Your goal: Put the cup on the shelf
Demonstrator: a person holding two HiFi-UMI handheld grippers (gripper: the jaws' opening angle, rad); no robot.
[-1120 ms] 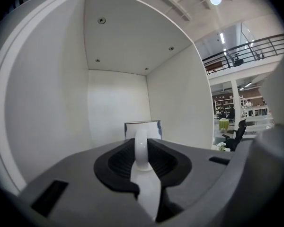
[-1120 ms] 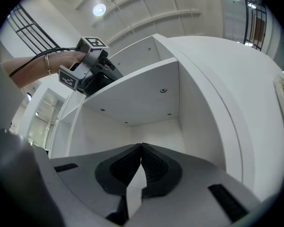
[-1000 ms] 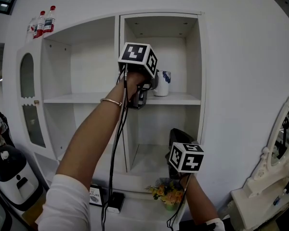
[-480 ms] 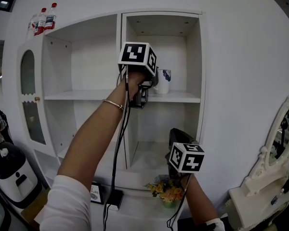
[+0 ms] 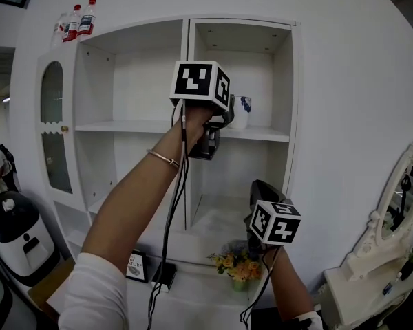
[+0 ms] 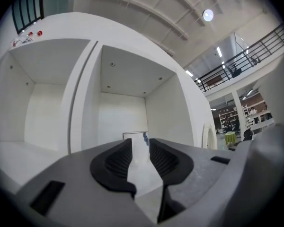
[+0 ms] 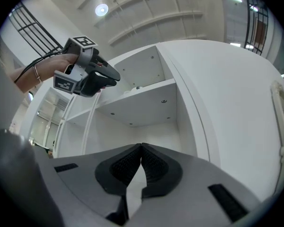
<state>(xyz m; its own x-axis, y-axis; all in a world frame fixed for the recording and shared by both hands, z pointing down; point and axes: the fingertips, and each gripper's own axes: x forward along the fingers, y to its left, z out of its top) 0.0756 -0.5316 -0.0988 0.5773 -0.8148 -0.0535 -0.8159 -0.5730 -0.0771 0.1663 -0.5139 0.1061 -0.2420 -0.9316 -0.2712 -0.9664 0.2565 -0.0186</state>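
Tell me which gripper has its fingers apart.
The left gripper, raised in front of the cup: its fingers stand apart, whereas those of the right gripper touch.

The shelf (image 5: pixel 258 135) has a smooth, matt white painted finish on its boards and walls. The cup (image 5: pixel 239 112) looks like glazed white ceramic, faintly glossy, with a blue print. The left gripper (image 6: pixel 140 145) and the right gripper (image 7: pixel 141 148) have matt grey plastic bodies with a fine-grained surface. Their pads (image 6: pixel 118 162) are black, rubber-like and ribbed. Each of the 2 marker cubes (image 5: pixel 199 81) is matt, printed in black and white. The thin bracelet (image 5: pixel 164 159) is shiny metal, the sleeve (image 5: pixel 96 294) white cloth. The black cables (image 5: pixel 168 239) have a smooth coating. The bottles (image 5: pixel 79 20) are clear plastic with red caps.
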